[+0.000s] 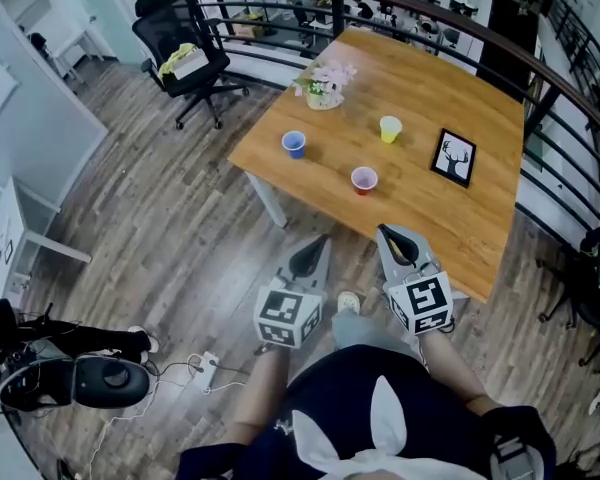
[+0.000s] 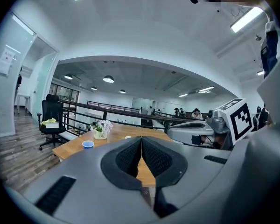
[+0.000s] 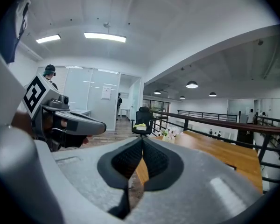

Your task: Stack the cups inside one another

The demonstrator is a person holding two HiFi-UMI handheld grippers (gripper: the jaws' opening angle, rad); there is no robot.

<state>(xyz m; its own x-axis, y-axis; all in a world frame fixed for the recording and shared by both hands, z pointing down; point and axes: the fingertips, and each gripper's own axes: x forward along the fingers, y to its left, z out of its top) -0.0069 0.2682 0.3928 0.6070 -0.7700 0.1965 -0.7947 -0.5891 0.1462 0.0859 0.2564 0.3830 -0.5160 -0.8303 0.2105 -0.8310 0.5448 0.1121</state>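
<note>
While two grey hand-held grippers hung by the near edge of the square wooden table [image 1: 450, 223], the left gripper [image 1: 315, 253] and the right gripper [image 1: 392, 240] each had its jaws clenched together on nothing. Three small plastic cups stood on the table, well apart: a blue cup [image 1: 294, 144] toward its left edge, a yellow cup [image 1: 390, 129] near its middle, and a pink cup [image 1: 364, 180] closest to its near edge.
</note>
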